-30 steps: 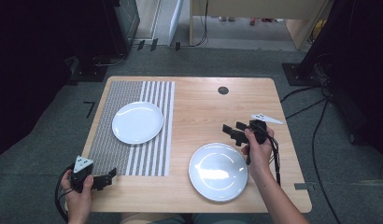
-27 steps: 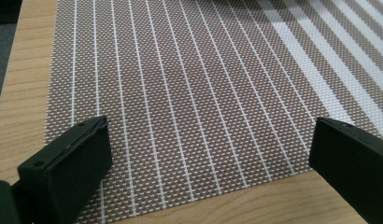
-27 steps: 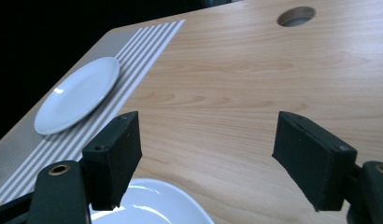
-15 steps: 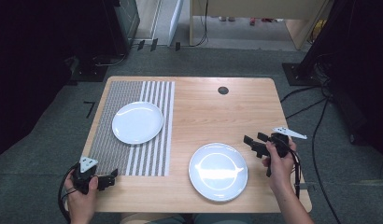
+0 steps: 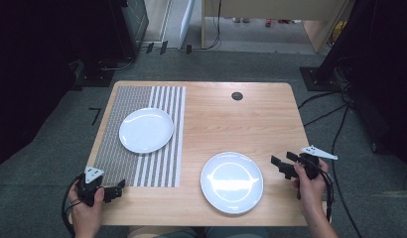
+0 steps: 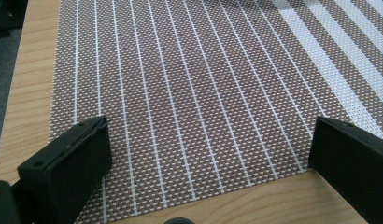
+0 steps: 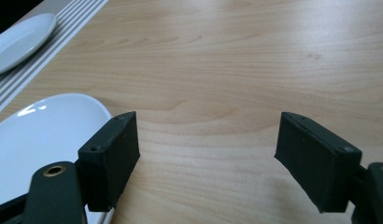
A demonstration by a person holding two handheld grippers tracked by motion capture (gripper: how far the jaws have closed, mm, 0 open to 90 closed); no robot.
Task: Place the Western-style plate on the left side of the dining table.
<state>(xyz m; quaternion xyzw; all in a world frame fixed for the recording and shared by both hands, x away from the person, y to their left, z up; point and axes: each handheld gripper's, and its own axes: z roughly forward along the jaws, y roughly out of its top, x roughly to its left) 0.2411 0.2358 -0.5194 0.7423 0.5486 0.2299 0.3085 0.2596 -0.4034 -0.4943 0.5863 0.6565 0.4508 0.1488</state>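
Two white plates are on the wooden table (image 5: 251, 119). One plate (image 5: 146, 130) lies on the striped placemat (image 5: 142, 124) at the left; the other plate (image 5: 232, 181) sits on bare wood near the front. My right gripper (image 5: 280, 166) is just right of the near plate's rim, open, with nothing between its jaws; that plate (image 7: 40, 140) shows at the left in the right gripper view, beside the right gripper (image 7: 208, 154). My left gripper (image 5: 118, 188) rests at the placemat's front left corner, open and empty, its jaws standing wide over the woven mat (image 6: 189, 93) around the left gripper (image 6: 208, 154).
A round black grommet (image 5: 237, 95) is set in the table's far side. Cables trail on the grey carpet to the right. Dark furniture stands at the left and right of the table, and a light wooden cabinet at the back.
My right gripper has moved right and toward the front edge, from above the near plate to just beside its right rim. The left gripper has stayed put.
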